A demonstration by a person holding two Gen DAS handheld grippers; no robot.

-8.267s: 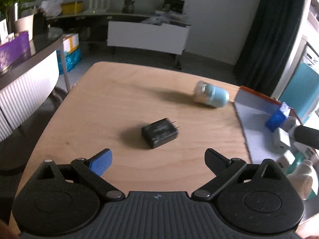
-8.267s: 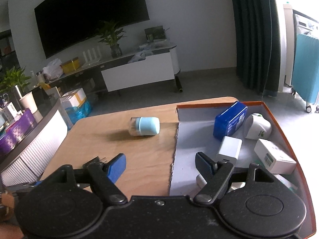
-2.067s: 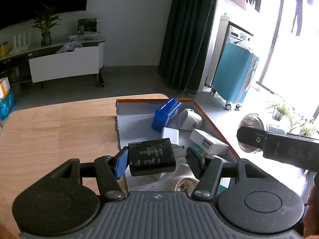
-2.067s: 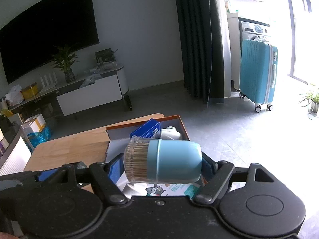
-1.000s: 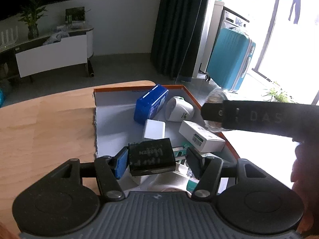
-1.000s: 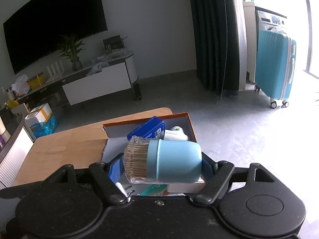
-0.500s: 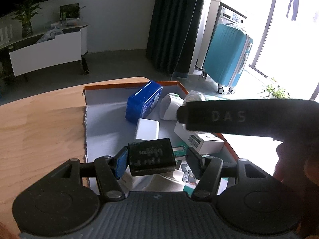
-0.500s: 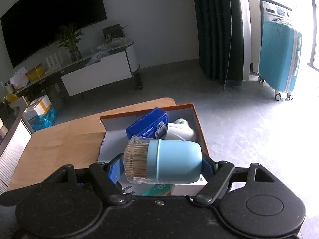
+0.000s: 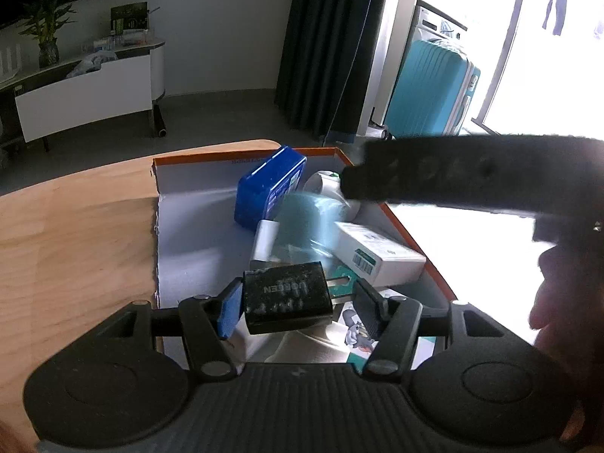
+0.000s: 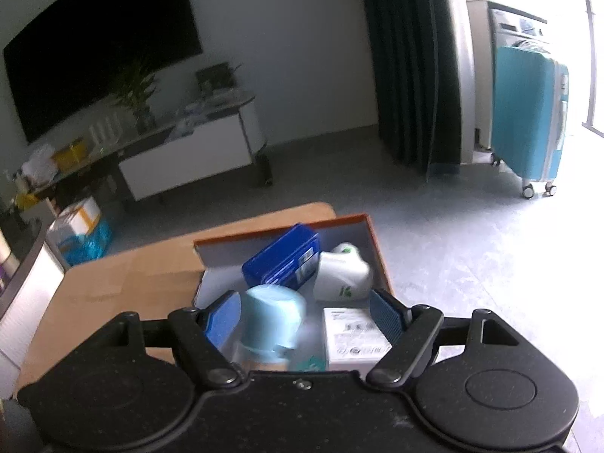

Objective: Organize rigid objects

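**Gripper Status and Handling Notes: Box Loading**

Left gripper (image 9: 298,298) clamps the black power adapter (image 9: 287,297) by its flat sides, above the orange-rimmed box (image 9: 411,241). Rigid, light, smooth; avoid the prongs. Right gripper (image 10: 305,317) stands open; the blue toothpick jar (image 10: 271,321), blurred, sits loose over the box.

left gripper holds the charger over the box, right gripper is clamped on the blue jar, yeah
No: right wrist view shows the right gripper open, the blue jar loose between its jaws. The left gripper does hold the charger over the box.
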